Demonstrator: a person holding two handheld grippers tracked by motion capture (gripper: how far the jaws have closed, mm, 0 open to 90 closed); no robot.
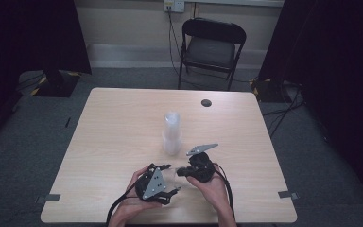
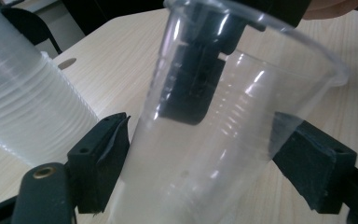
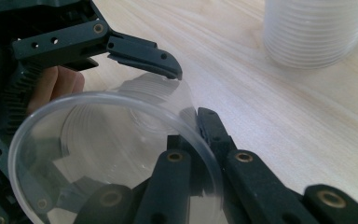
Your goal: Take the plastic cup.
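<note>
While the right gripper [image 1: 183, 171] pinches the rim of a clear plastic cup [image 3: 116, 154], one jaw inside the wall & one outside, the left gripper [image 1: 171, 178] brackets the cup's body from the other end. Left jaws sit part-way in: the near pad [image 2: 100, 158] looks to be touching the wall, the far pad [image 2: 314, 163] is at or just off it, so a firm hold can't be confirmed. Cup hangs on its side between both tools, just above the table [image 1: 113, 127] at the person's edge, w/ the stack of cups [image 1: 172, 133] standing well apart toward mid-table.

Risk, as judged: the thin wall could buckle or crack if the left jaws squeeze harder, since the right clamp already pins the rim & leaves no give. If the right lets go before the left truly bites, the slick cup could slip & roll off the near edge. A pull apart w/ both clamped may split the rim.
</note>
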